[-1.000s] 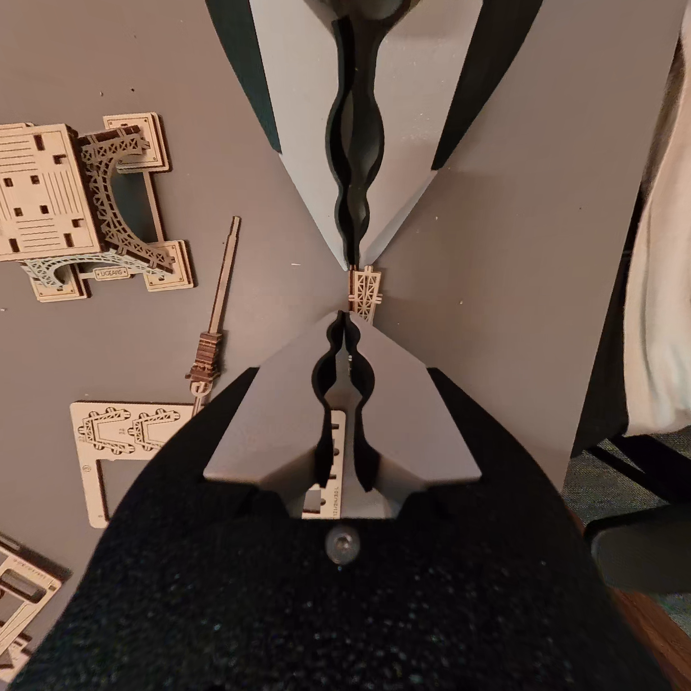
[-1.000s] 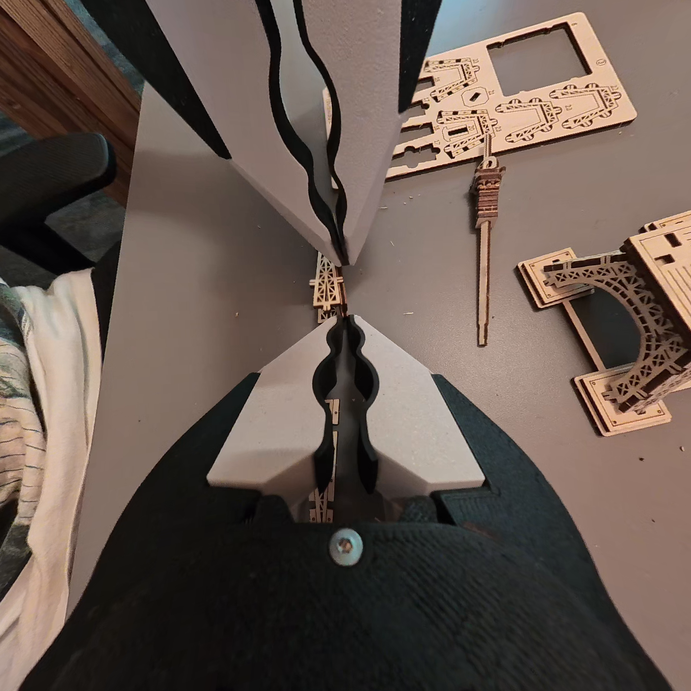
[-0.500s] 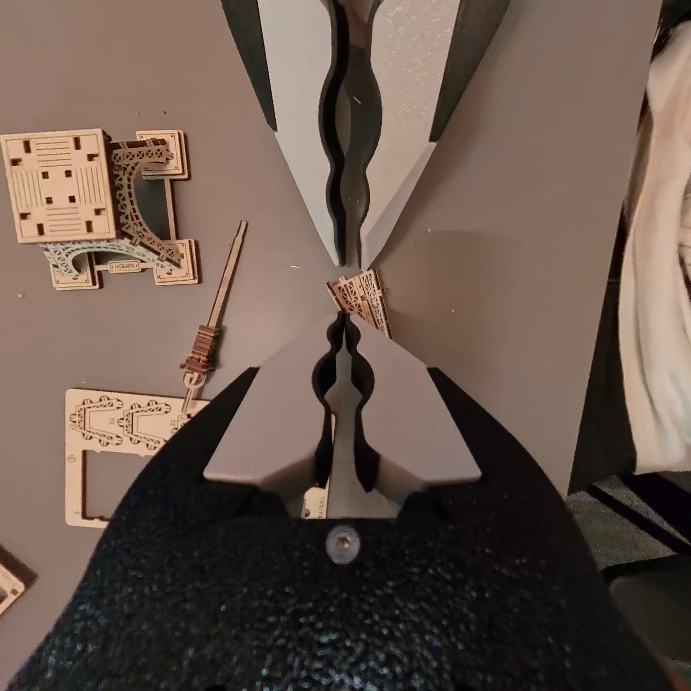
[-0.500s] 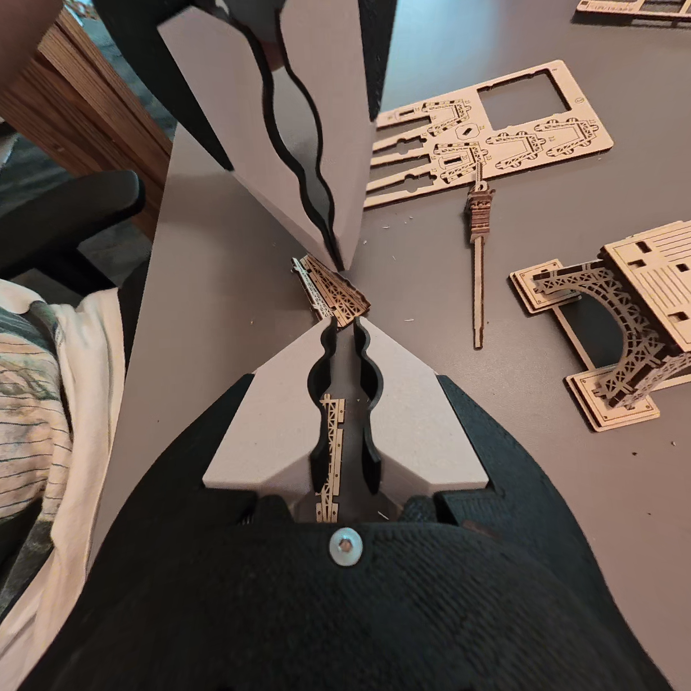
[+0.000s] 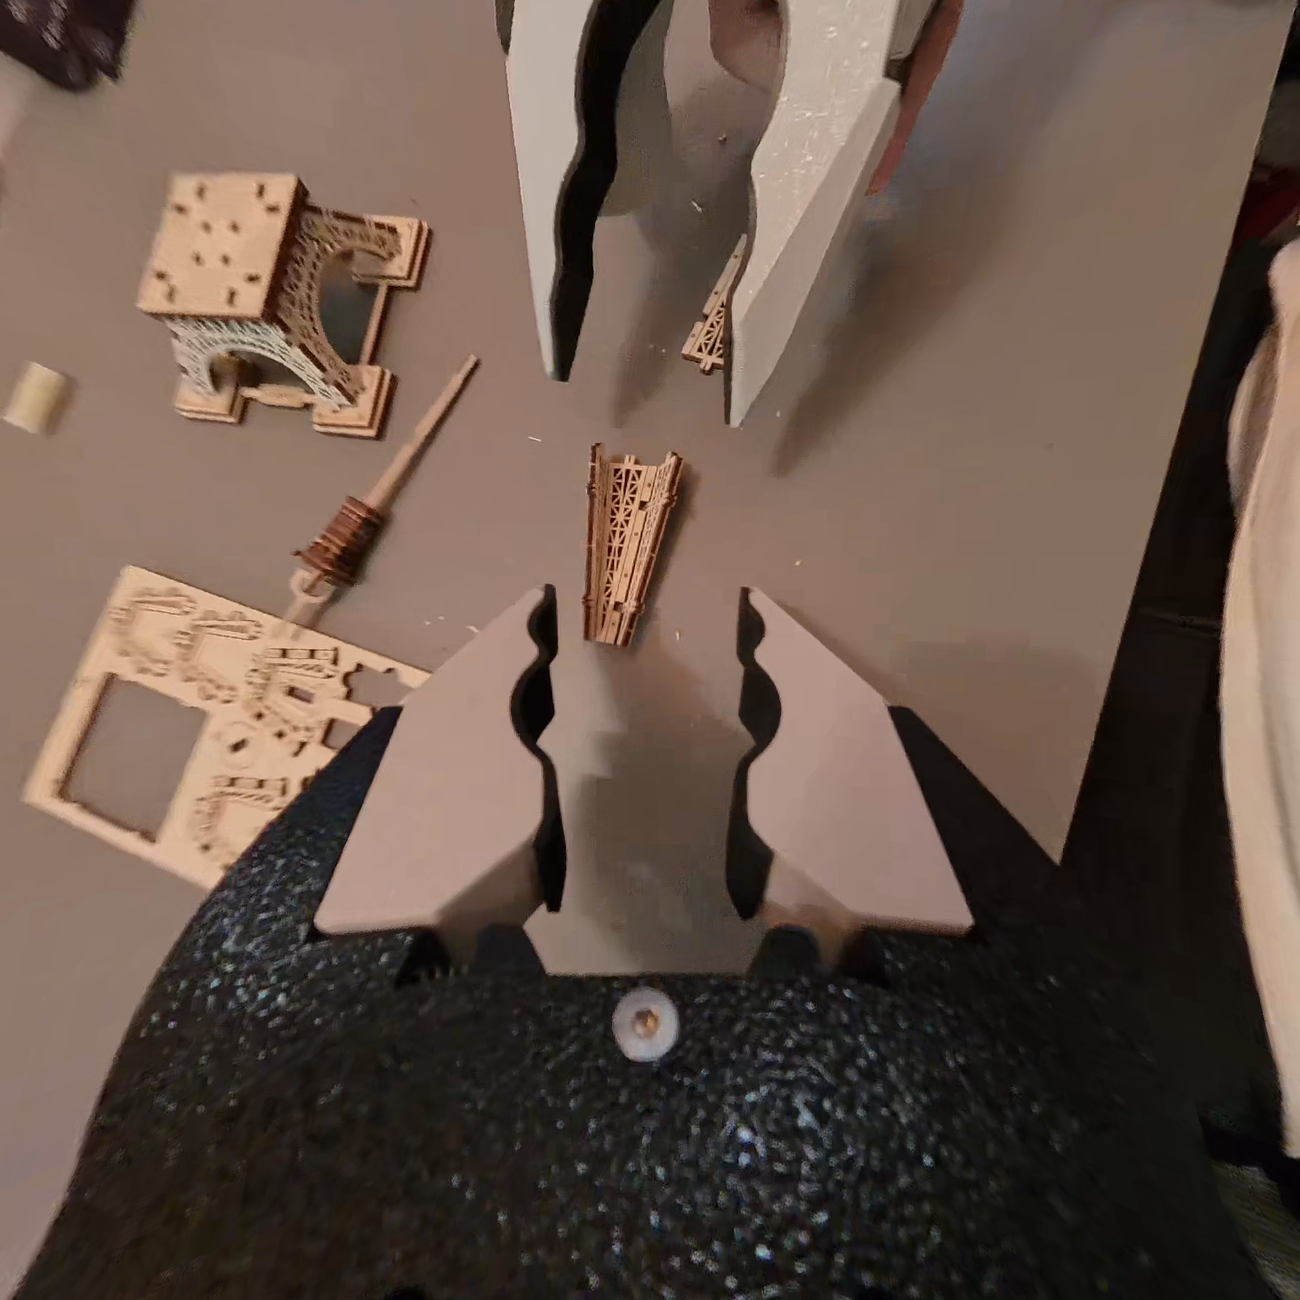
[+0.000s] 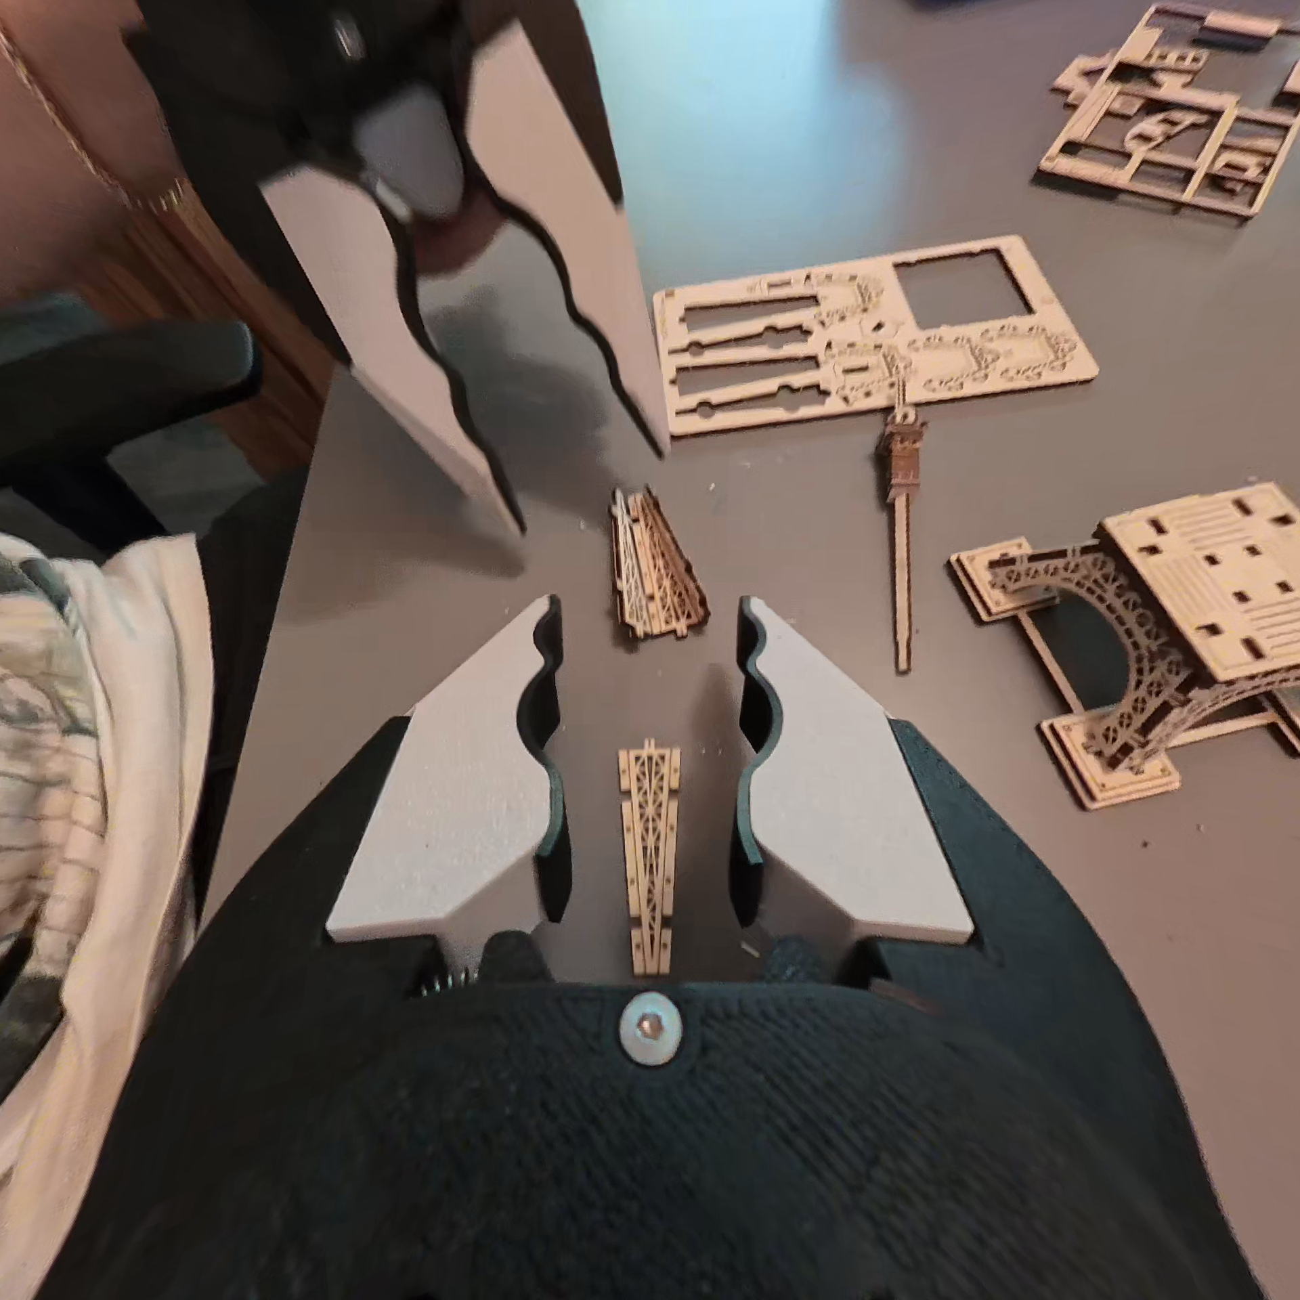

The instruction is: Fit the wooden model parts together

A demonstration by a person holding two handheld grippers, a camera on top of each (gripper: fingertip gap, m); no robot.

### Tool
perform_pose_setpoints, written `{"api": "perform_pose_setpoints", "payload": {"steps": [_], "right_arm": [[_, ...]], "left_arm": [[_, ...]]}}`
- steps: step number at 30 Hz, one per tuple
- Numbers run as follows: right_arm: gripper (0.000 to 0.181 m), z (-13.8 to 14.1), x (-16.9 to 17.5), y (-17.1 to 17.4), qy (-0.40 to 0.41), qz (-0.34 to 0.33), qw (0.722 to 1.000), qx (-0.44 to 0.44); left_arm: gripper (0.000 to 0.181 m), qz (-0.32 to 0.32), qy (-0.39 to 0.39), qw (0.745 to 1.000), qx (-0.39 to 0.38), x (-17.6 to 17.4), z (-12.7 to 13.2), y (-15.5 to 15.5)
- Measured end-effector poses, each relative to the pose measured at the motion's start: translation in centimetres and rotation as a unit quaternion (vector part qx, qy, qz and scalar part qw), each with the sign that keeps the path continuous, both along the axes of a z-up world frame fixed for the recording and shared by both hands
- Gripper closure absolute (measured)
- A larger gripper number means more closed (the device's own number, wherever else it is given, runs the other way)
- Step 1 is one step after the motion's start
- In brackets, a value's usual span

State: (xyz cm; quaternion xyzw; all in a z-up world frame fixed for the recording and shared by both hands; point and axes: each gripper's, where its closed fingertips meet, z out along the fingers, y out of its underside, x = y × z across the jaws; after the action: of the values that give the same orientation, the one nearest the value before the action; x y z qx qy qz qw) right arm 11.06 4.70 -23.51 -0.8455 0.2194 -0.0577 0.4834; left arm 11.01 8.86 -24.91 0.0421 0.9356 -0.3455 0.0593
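Note:
A tapered wooden lattice tower section (image 5: 629, 549) lies on the grey table, free of both grippers; it also shows in the right wrist view (image 6: 654, 570). My left gripper (image 5: 647, 594) is open and empty, its tips just short of the section's narrow end. My right gripper (image 6: 651, 612) is open and faces it from the other side. A flat lattice panel (image 6: 648, 858) lies on the table between the right gripper's fingers; in the left wrist view the panel (image 5: 717, 316) sits beside one right finger. The arched tower base (image 5: 281, 302) stands at the left.
A wooden spire (image 5: 394, 492) lies between the base and the section. A punched part sheet (image 5: 204, 717) lies near the left gripper, another sheet (image 6: 1182, 119) is farther off. A small pale cylinder (image 5: 35, 394) sits left. The table edge (image 6: 281, 598) and a chair armrest (image 6: 105, 394) are close. The wooden spire (image 5: 394, 492) is about equally far from each gripper, around 8 cm. My right wrist view (image 6: 894, 524) looks at it from another angle.
Both grippers have opened and drawn apart. The tower section they held between their tips now lies on the table, and the flat panel has left the right gripper's hold.

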Motion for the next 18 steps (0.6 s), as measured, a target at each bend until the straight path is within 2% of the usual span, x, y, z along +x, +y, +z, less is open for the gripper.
{"api": "perform_pose_setpoints", "payload": {"steps": [3,5,7,8,11,14,16,17,18], "right_arm": [[0.133,-0.6,0.9,-0.2,-0.016,-0.011,0.999,-0.041],[0.133,-0.9,0.9,-0.5,-0.04,-0.011,0.997,-0.069],[0.141,-0.6,0.3,-0.7,-0.073,-0.004,0.994,-0.078],[0.144,-0.5,0.1,-0.9,-0.097,0.002,0.992,-0.083],[0.148,0.0,-0.4,-0.7,-0.13,0.018,0.989,-0.07],[0.145,0.7,0.0,-0.9,-0.127,0.03,0.991,-0.042],[0.137,0.8,0.3,-1.1,-0.092,0.05,0.994,-0.029],[0.138,0.7,0.5,-1.2,-0.076,0.064,0.995,-0.032],[0.146,0.6,1.3,-1.4,-0.078,0.061,0.994,-0.04]], "left_arm": [[0.133,0.024,0.045,0.999,0.003,0.7,-1.1,-0.6],[0.139,0.025,0.036,0.999,-0.017,0.9,-0.6,-1.2],[0.154,-0.004,-0.006,0.999,-0.047,0.1,0.8,-1.6],[0.156,-0.018,-0.037,0.998,-0.054,-0.3,1.2,-1.6],[0.16,-0.052,-0.15,0.987,-0.023,-0.8,0.4,-1.3],[0.162,-0.058,-0.24,0.969,-0.001,-0.4,-0.2,-1.7],[0.164,-0.045,-0.268,0.962,0.005,0.0,-0.7,-2.0],[0.165,-0.038,-0.272,0.961,0.004,0.1,-1.0,-2.0],[0.166,-0.028,-0.276,0.961,-0.003,0.1,-1.1,-2.0]]}}
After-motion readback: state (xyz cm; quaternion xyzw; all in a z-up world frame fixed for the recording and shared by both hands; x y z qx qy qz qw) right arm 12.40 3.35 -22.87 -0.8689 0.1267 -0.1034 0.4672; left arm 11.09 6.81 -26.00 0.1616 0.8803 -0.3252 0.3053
